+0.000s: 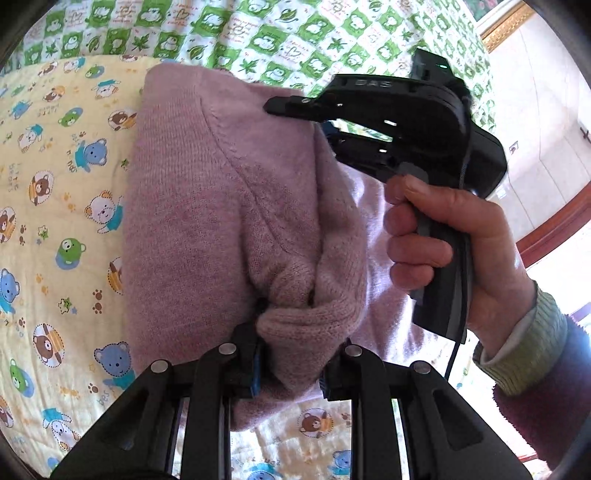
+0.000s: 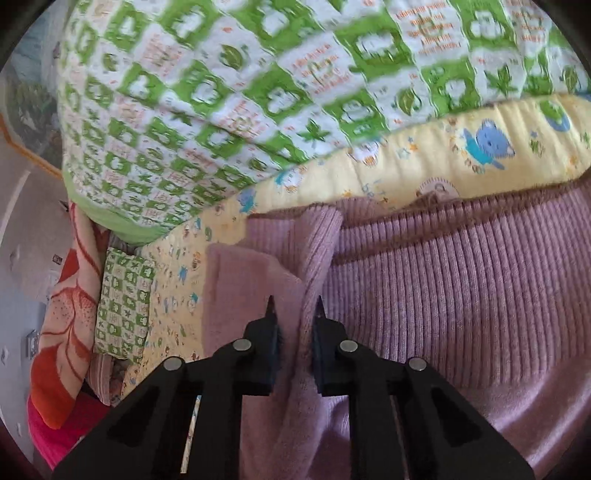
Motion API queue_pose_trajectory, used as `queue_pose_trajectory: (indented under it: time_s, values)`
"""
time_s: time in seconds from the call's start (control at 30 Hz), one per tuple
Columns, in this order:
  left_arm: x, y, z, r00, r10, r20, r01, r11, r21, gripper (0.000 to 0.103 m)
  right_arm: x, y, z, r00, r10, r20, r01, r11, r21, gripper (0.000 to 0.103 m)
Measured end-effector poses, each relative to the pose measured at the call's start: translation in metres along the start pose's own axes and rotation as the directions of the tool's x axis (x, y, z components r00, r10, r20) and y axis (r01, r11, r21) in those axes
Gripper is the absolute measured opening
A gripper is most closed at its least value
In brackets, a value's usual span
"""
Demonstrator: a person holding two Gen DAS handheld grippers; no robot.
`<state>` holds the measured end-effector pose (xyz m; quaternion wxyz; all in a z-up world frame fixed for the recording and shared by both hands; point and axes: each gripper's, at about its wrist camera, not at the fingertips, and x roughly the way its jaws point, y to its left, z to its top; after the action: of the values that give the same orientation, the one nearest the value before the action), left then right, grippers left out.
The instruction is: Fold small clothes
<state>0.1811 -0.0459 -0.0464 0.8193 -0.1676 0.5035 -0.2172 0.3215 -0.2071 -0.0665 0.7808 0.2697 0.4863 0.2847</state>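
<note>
A small mauve knitted sweater (image 1: 221, 206) lies on a yellow bear-print quilt (image 1: 55, 177). My left gripper (image 1: 291, 325) is shut on a bunched part of the sweater, lifted off the quilt. The right gripper (image 1: 295, 107) shows in the left wrist view, held by a hand (image 1: 454, 240) at the sweater's far right edge. In the right wrist view my right gripper (image 2: 295, 314) is shut on a fold of the sweater next to its ribbed hem (image 2: 461, 273), with fabric pinched between the fingers.
A green-and-white checked quilt (image 1: 295, 33) lies behind the yellow one and fills the top of the right wrist view (image 2: 258, 92). An orange floral blanket (image 2: 70, 314) and a small green-checked pillow (image 2: 125, 306) sit at the left.
</note>
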Motion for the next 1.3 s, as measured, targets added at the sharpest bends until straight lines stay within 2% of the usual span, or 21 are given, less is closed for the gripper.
queue_pose_trajectory:
  time_s: [0.13,0.27,0.43,0.53,0.7,0.9,1.07,1.17,1.3]
  values:
    - [-0.007,-0.017,0.004,0.999,-0.054,0.004,0.054,0.998,0.021,0.022,-0.035,0.006,0.001,0.998,0.021,0.059,-0.02,1.0,-0.024,0.015]
    - [-0.006,-0.056,0.009,0.992,-0.128,-0.01,0.128,0.986,0.102,0.022,-0.081,0.002,0.003,0.992,0.019,0.121,-0.015,0.999,-0.034,0.015]
    - [0.028,-0.103,0.002,0.983,-0.163,-0.08,0.175,0.967,0.183,0.022,-0.14,-0.027,0.0,0.981,-0.069,0.181,0.077,0.996,-0.036,0.015]
    - [0.051,-0.119,-0.006,0.981,-0.145,-0.127,0.169,0.964,0.206,0.022,-0.161,-0.063,-0.01,0.971,-0.132,0.198,0.125,0.991,0.05,0.015]
    - [0.063,-0.139,-0.011,0.979,-0.139,-0.15,0.174,0.952,0.251,0.022,-0.173,-0.104,-0.03,0.96,-0.188,0.208,0.159,0.976,0.149,0.014]
    - [0.078,-0.162,-0.01,0.978,-0.138,-0.159,0.179,0.942,0.284,0.022,-0.193,-0.097,-0.023,0.949,-0.161,0.269,0.135,0.984,0.115,0.014]
    - [0.098,-0.16,-0.011,0.977,-0.107,-0.186,0.155,0.95,0.272,0.022,-0.182,-0.12,-0.028,0.949,-0.224,0.22,0.197,0.971,0.138,0.014]
    - [0.094,-0.165,-0.009,0.982,-0.107,-0.154,0.149,0.946,0.287,0.022,-0.182,-0.125,-0.03,0.95,-0.207,0.233,0.176,0.973,0.146,0.014]
    - [0.093,-0.171,-0.008,0.987,-0.09,-0.136,0.127,0.948,0.293,0.022,-0.182,-0.108,-0.017,0.95,-0.158,0.268,0.14,0.986,0.085,0.014]
